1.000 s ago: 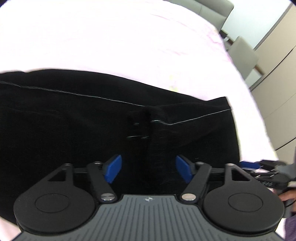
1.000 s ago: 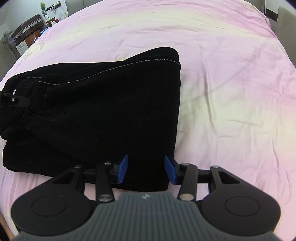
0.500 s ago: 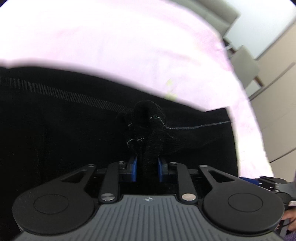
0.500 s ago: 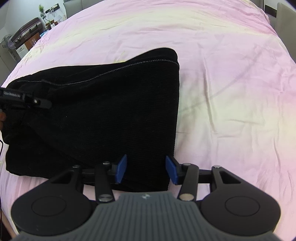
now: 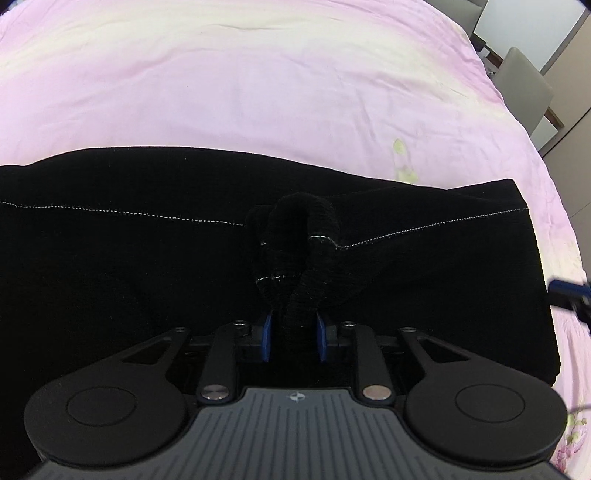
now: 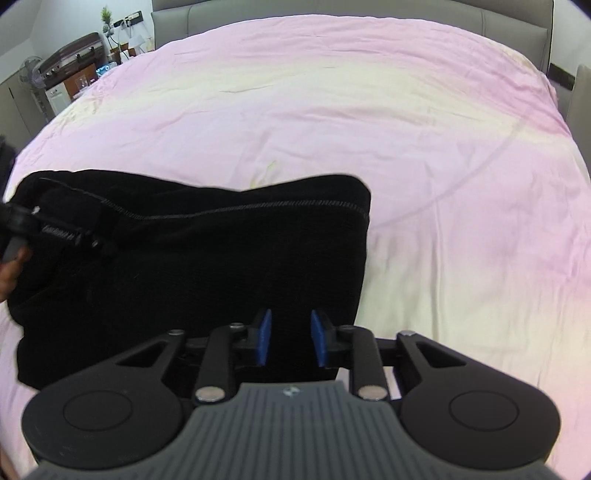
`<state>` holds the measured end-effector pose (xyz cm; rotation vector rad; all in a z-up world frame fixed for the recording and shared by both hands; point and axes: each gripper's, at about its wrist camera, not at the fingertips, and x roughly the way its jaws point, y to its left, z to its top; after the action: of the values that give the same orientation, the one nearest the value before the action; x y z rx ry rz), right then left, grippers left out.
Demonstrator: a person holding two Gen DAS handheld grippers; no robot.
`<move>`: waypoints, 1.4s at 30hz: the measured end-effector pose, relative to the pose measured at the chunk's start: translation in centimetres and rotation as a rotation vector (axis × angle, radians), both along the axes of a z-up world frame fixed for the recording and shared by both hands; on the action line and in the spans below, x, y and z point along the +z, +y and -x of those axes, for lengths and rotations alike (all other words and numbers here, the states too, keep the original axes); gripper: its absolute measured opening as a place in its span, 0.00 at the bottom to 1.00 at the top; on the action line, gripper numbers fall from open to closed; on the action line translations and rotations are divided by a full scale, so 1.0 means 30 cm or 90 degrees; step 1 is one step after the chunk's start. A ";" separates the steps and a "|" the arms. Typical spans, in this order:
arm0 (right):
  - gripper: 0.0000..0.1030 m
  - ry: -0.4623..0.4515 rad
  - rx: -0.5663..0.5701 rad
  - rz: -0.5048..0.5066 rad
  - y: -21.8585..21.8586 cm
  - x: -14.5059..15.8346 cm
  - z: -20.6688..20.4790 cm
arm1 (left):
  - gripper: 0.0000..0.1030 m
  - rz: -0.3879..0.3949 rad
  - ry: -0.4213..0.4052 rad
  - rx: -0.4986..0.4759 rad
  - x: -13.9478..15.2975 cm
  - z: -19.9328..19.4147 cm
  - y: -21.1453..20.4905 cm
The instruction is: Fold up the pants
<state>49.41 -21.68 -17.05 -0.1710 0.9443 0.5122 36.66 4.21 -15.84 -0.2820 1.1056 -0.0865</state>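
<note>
Black pants [image 5: 147, 266] lie folded on a pink bed sheet [image 5: 258, 81]. My left gripper [image 5: 292, 334] is shut on a bunched fold of the pants at the seam and lifts it a little. In the right wrist view the pants [image 6: 221, 258] hang raised across the left and middle. My right gripper [image 6: 288, 336] has closed on the near right edge of the pants. The left gripper [image 6: 51, 229] shows there at the far left, pinching the fabric.
The pink sheet [image 6: 406, 129] covers the whole bed. A grey headboard [image 6: 332, 7] runs along the far side. A cabinet with a plant [image 6: 74, 62] stands at the back left. Grey chairs [image 5: 524, 85] stand beyond the bed's right edge.
My left gripper closed on the pants fold and lifted it. My right gripper narrowed onto the pants edge, and both raised the fabric off the sheet.
</note>
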 end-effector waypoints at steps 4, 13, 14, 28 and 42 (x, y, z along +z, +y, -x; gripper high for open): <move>0.11 -0.022 -0.019 0.007 0.046 -0.044 -0.151 | 0.26 0.003 0.001 -0.024 0.012 0.004 0.025; 0.00 0.035 -0.081 -0.001 0.065 -0.188 -0.315 | 0.27 0.049 -0.006 -0.026 -0.033 -0.008 0.057; 0.00 0.028 -0.076 0.002 0.071 -0.168 -0.292 | 0.27 0.049 -0.005 -0.024 -0.032 -0.006 0.060; 0.03 0.020 -0.003 0.032 -0.028 -0.030 0.192 | 0.53 0.004 -0.040 -0.018 0.094 0.118 0.041; 0.02 0.022 -0.003 0.066 -0.006 -0.179 0.223 | 0.48 -0.028 -0.001 -0.028 0.012 0.138 -0.004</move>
<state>42.73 -21.85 -22.41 -0.2538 1.0061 0.4636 32.51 4.09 -15.50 -0.2191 1.1107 -0.1011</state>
